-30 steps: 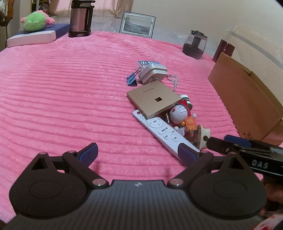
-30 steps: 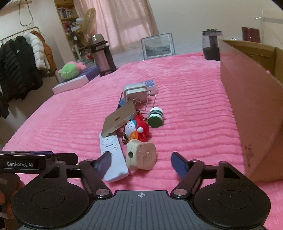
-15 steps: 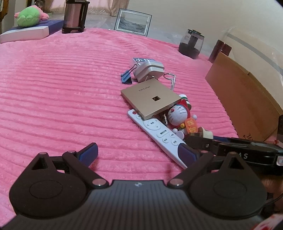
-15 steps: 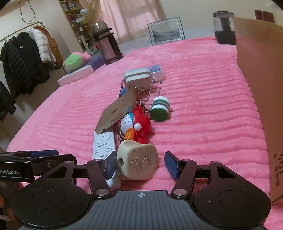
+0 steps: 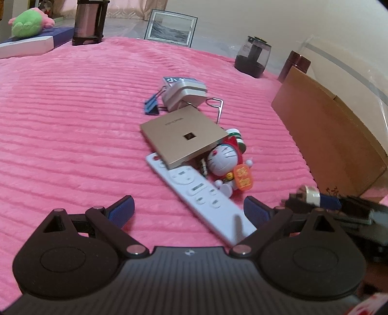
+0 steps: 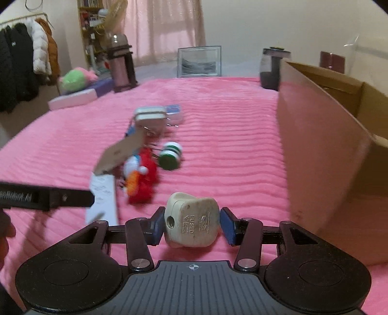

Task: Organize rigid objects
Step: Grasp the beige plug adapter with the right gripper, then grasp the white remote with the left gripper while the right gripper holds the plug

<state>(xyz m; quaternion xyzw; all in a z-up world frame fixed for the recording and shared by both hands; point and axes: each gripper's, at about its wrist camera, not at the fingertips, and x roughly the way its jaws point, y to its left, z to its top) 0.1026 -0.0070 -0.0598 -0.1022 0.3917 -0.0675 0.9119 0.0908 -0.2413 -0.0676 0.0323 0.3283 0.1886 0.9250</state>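
My right gripper [image 6: 191, 226] is shut on a cream fused plug [image 6: 192, 219] and holds it just above the pink blanket. It shows blurred at the right of the left wrist view [image 5: 312, 193]. My left gripper [image 5: 189, 208] is open and empty over the near end of a white remote [image 5: 198, 193]. A pile lies beyond: a gold flat box [image 5: 183, 135], a Doraemon toy [image 5: 225, 162], a green-and-white spool [image 6: 169, 155], a white adapter [image 5: 184, 94] and a blue binder clip [image 5: 152, 106]. An open cardboard box [image 6: 334, 135] stands at the right.
A pink ribbed blanket [image 5: 72, 121] covers the surface. At the far edge stand a picture frame [image 5: 171, 30], a dark jar [image 5: 253, 57], a brown cylinder [image 5: 88, 21] and a green plush toy [image 5: 29, 20] on a flat box.
My right gripper closed on the cream plug and lifted it, swinging right toward the cardboard box. My left gripper stayed open near the remote.
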